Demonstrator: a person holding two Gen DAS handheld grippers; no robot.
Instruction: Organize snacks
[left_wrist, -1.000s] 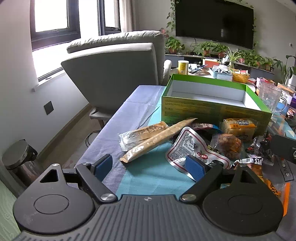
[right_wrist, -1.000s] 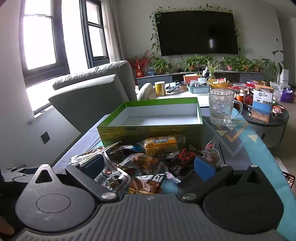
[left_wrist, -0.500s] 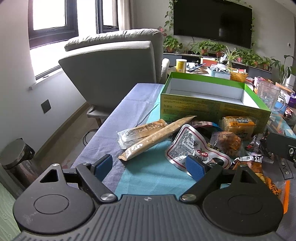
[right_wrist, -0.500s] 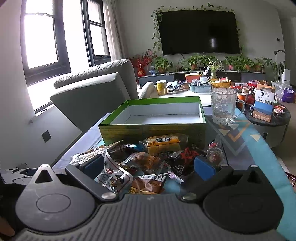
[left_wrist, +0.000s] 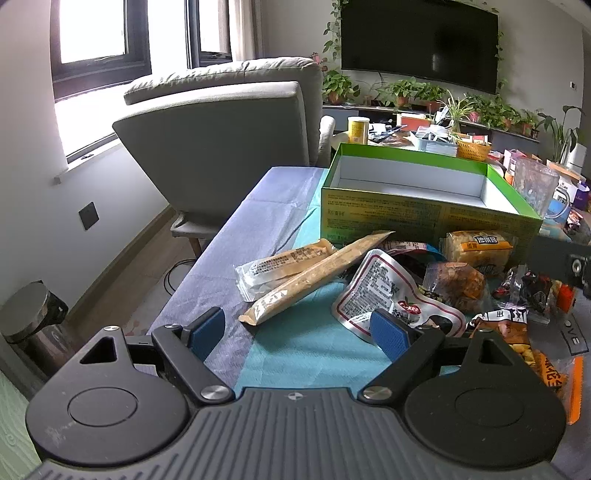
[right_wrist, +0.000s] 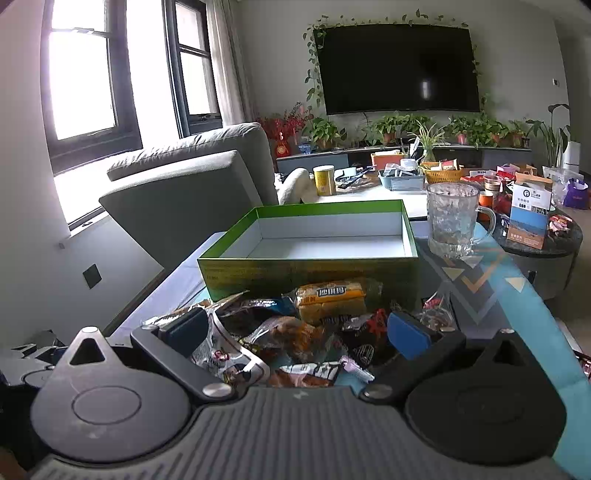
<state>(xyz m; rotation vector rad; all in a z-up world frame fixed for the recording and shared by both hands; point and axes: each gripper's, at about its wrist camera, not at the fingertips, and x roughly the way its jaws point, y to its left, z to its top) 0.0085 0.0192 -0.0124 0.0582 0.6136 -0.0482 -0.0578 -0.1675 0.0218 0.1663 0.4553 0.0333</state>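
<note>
I see snack packets (right_wrist: 314, 325) heaped on the surface (left_wrist: 229, 251) before the open box (right_wrist: 314, 240); a glass mug (right_wrist: 454, 221) stands right of it.

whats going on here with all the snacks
A person holds a gripper in each hand over a pile of snacks on the table. Both the left gripper and right gripper are open and hold nothing. The green box behind the pile has nothing in it yet.

Green box (right_wrist: 306, 271), white inside; teal cloth (left_wrist: 314, 350).
</note>
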